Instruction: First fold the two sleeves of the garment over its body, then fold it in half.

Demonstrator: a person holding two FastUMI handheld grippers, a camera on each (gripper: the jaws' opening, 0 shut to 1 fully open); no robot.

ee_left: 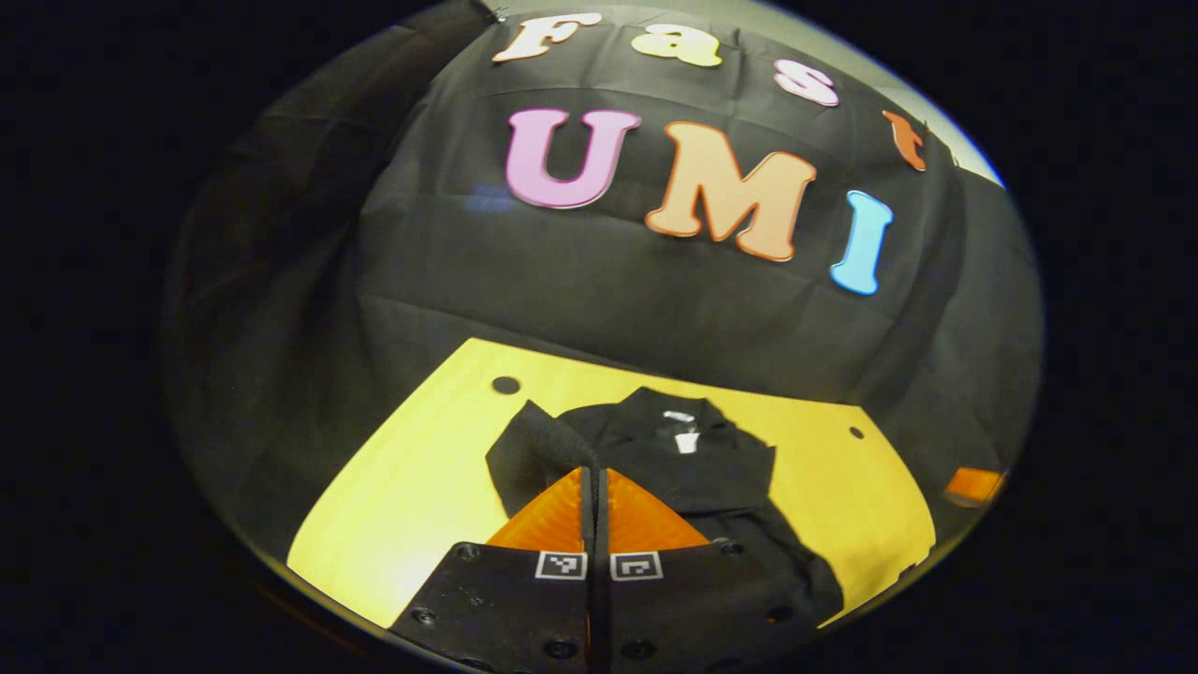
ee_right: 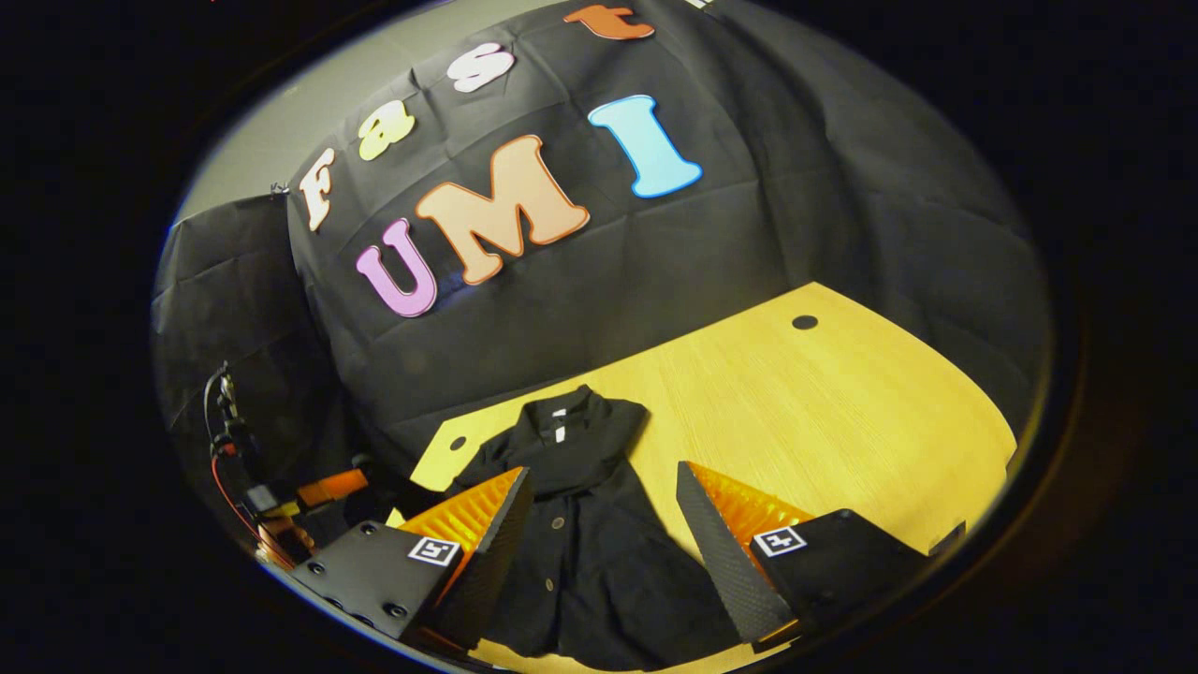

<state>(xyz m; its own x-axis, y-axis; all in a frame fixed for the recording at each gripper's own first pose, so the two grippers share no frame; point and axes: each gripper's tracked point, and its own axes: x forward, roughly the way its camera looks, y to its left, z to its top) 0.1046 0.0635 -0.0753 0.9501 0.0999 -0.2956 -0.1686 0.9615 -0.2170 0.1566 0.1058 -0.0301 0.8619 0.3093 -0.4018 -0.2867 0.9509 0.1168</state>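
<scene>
- Left gripper (ee_left: 593,487): fingers clenched together at 6 o'clock of the left gripper view, a strip of black cloth pinched between them. That strip reads as a sleeve (ee_left: 538,445) of the garment, lifted and running up toward 11 o'clock from the tips.
- Right gripper (ee_right: 604,524): fingers spread wide, nothing between them, hanging over the lower body of the garment (ee_right: 585,552). Released.
- Garment: dark, buttoned front, lying flat on the yellow wooden table (ee_right: 842,402), collar (ee_right: 562,421) at the far end toward 12 o'clock, hem nearest the right gripper. In the left gripper view the other sleeve trails toward 4 o'clock (ee_left: 796,562).
- Handling, my reading: light, soft, limp cloth. It will drape and drag, not hold shape. Little weight, no fragility, but folds slide on the smooth tabletop.
- Where to take hold, my judgement: at the sleeve cuff or edge for the sleeve folds; at the hem corners for the half fold, lifting toward the collar.
- Far: round hole (ee_right: 804,322) in the table at 1 o'clock; black cloth wall (ee_right: 749,187) behind.
</scene>
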